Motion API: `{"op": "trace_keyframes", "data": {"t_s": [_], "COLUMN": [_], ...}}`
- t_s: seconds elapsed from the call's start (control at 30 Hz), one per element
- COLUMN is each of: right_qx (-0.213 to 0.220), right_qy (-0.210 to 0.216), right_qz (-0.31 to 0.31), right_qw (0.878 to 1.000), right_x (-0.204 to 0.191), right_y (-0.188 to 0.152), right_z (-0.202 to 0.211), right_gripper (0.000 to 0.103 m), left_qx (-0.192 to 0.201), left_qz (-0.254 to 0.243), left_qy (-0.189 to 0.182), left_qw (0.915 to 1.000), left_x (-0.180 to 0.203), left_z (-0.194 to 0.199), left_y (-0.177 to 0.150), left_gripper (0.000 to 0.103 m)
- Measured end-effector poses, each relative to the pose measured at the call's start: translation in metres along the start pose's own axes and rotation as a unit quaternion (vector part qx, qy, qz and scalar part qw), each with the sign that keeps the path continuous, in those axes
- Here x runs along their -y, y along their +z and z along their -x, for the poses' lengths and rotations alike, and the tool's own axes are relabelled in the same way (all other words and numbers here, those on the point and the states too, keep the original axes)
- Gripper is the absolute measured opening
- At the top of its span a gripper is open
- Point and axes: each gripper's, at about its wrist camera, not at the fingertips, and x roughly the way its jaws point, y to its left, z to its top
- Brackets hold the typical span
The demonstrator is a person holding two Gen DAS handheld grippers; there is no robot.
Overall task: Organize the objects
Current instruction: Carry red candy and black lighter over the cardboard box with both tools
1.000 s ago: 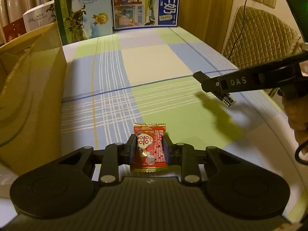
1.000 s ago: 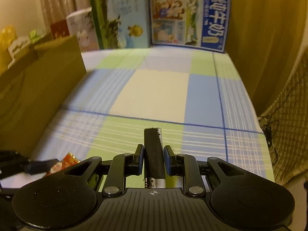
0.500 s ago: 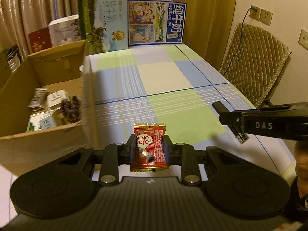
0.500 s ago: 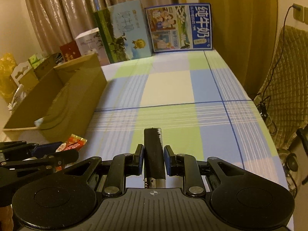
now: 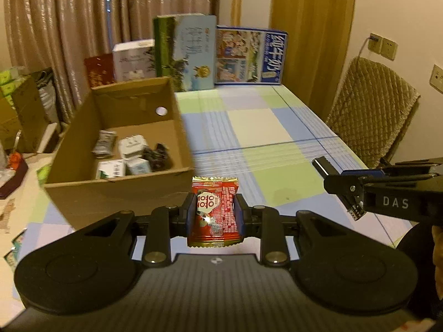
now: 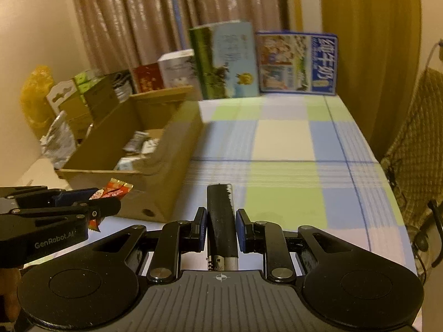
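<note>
My left gripper (image 5: 215,210) is shut on a red snack packet (image 5: 214,211), held above the checked tablecloth just right of the open cardboard box (image 5: 177,127). In the right wrist view the same packet (image 6: 110,192) pokes out of the left gripper (image 6: 97,207) at the lower left. My right gripper (image 6: 221,228) is shut on a black stick-shaped object (image 6: 221,221) with a white end, held over the table's near part. From the left wrist view that right gripper (image 5: 346,186) reaches in from the right with the black object's tip (image 5: 321,164) showing.
The box holds several small packs and boxes (image 5: 133,155). Tall milk cartons (image 5: 249,55) and other boxes stand at the table's far end before curtains. A quilted chair (image 5: 371,110) sits at the right table edge. More boxes and bags (image 6: 69,102) are piled left of the table.
Both grippers have risen and pulled back, still holding the packet and the black object. The box's inside has come into view, and the right gripper sits lower right in the left view.
</note>
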Motion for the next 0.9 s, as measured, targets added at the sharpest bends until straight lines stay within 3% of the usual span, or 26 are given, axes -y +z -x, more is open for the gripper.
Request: {"op": "trace_keyframes", "data": {"t_s": [0.47, 0.9], "right_qx": [0.008, 0.005], "right_qy": [0.046, 0.056], "right_qz": [0.041, 0.055], "right_qw": [0.998, 0.997], "right_x": [-0.061, -0.078], "right_y": [0.000, -0.001], "right_z": [0.002, -0.002], "right_gripper": [0.019, 0.019], "left_qx": [0.007, 0.006], "left_qz": [0.025, 0.035], "left_qy": [0.033, 0.042], "left_qw": [0.9991, 0.9985], "left_x": [-0.038, -0.053], "left_z": [0.039, 0.050], "left_y": [-0.007, -0.013], "left_gripper": [0.024, 0.024]}}
